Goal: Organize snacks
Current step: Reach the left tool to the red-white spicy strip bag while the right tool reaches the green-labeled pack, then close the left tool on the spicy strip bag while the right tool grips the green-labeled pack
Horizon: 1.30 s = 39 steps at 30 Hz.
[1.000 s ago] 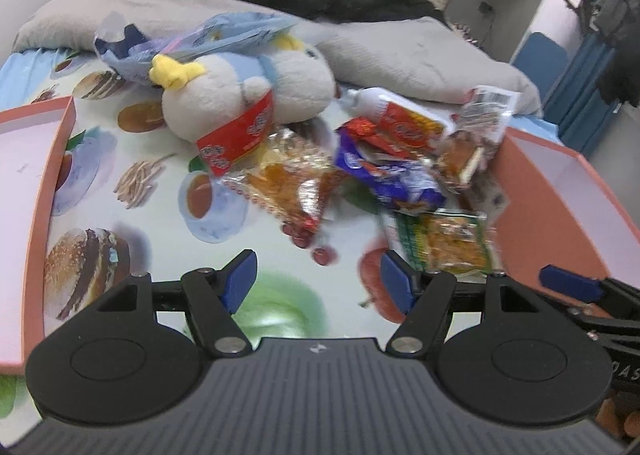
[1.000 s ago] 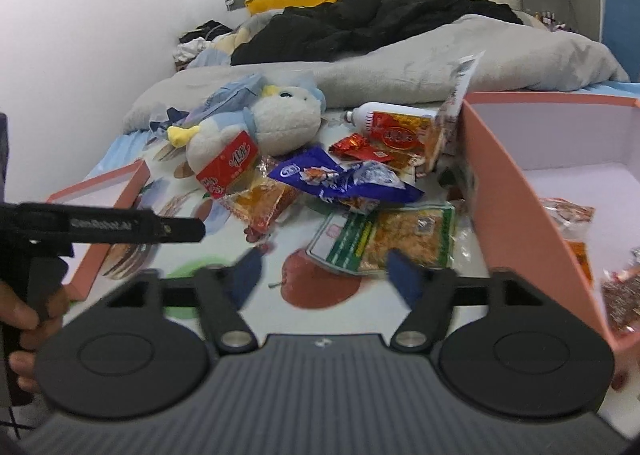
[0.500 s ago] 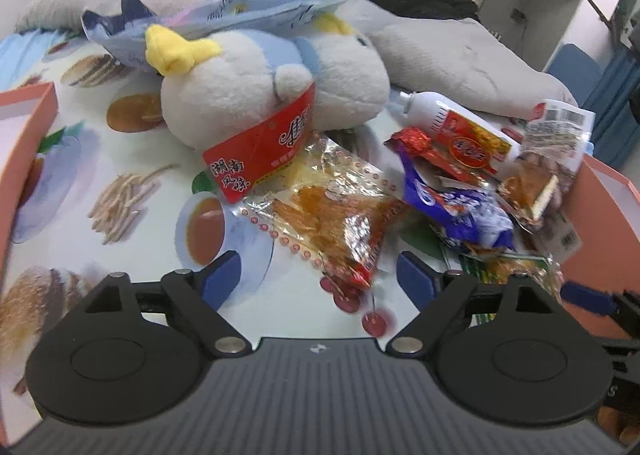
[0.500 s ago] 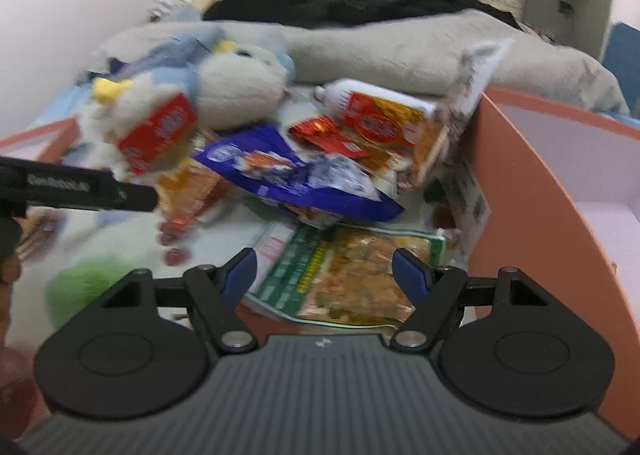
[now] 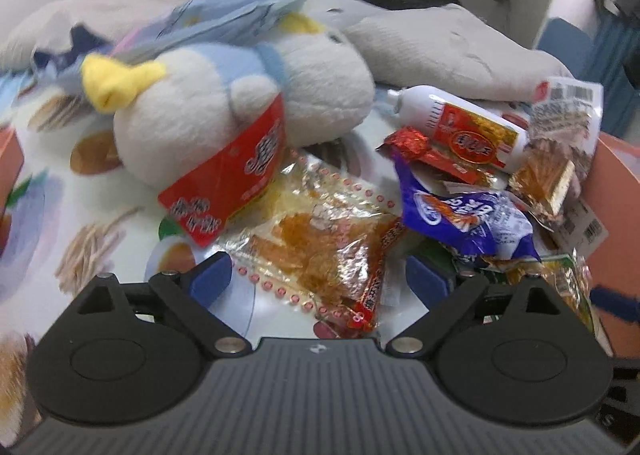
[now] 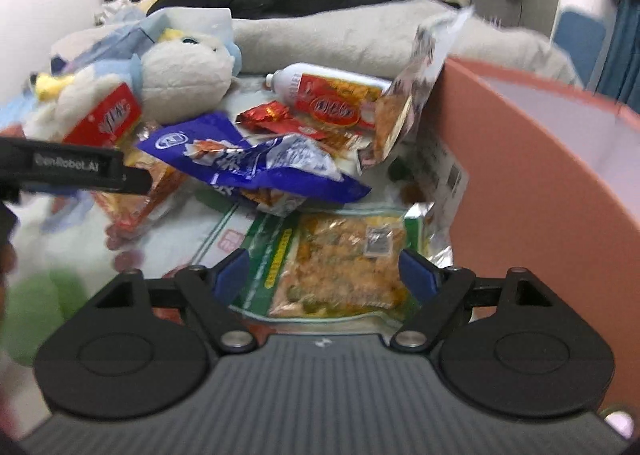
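Loosely heaped, crinkled snack packets point(image 5: 328, 239) are lying on the bed; left hand-held gripper point(image 5: 320, 281) and right hand-held gripper point(image 6: 324, 273) are opening, pads pressing nothing.

"GenRobot.AI" stands in pale letters on the black arm of the left gripper point(image 6: 76, 169). Print on the snack packets is too blurred to read.
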Motion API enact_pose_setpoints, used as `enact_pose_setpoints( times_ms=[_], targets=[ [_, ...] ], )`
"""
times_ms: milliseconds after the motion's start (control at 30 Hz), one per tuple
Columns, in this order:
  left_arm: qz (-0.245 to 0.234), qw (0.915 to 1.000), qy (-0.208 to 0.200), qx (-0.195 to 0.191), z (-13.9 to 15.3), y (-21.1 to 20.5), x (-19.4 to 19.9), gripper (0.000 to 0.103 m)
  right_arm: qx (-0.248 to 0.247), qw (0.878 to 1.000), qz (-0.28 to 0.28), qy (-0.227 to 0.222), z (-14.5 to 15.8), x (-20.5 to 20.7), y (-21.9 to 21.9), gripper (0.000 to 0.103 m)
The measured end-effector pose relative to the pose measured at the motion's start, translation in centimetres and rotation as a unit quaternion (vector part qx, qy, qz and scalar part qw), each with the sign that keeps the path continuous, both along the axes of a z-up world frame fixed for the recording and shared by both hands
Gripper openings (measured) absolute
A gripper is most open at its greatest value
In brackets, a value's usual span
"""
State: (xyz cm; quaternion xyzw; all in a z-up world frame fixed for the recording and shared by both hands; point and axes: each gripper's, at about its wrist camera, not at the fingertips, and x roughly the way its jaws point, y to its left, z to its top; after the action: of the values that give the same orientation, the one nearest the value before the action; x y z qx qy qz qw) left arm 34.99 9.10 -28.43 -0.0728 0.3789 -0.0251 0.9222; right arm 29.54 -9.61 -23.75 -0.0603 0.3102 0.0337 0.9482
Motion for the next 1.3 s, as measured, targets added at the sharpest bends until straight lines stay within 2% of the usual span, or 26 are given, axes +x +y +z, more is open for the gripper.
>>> enact_pose_setpoints(
  times_ms=[167,267,400,533,667,833,933,1300],
  targets=[
    [-0.046,0.9986,-0.015,0.021,0.3,-0.8,0.1,0.095,0.006,0.999,-0.029,0.03,-1.2,1.0,-0.6,0.084],
    [-0.074,0.9967,-0.022,0.025,0.4,-1.3,0.4,0.095,0.013,0.999,-0.037,0.036,-1.6,1.4,-0.9,0.09],
    [-0.106,0.9921,-0.02,0.064,-0.1,-2.6,0.9,0.095,0.027,0.998,-0.022,0.052,-1.9,2.0,-1.3,0.092],
    [-0.128,0.9887,-0.004,0.078,-1.3,-3.3,1.8,0.095,0.047,0.997,-0.009,0.064,-2.0,2.2,-1.7,0.092],
    [-0.125,0.9869,0.002,0.102,-2.4,-4.1,2.4,0.095,0.052,0.996,0.002,0.067,-1.8,2.1,-2.0,0.08],
    [-0.114,0.9887,0.001,0.097,-2.5,-3.8,2.9,0.093,0.049,0.997,0.013,0.057,-1.5,1.5,-2.3,0.071],
    [-0.104,0.9897,0.003,0.099,-2.2,-3.5,3.1,0.084,0.053,0.997,0.016,0.056,-1.4,1.4,-2.5,0.066],
    [-0.128,0.9861,0.03,0.102,-1.2,-2.9,2.4,0.063,0.071,0.995,0.041,0.064,-0.3,-0.4,-3.4,0.043]
  ],
)
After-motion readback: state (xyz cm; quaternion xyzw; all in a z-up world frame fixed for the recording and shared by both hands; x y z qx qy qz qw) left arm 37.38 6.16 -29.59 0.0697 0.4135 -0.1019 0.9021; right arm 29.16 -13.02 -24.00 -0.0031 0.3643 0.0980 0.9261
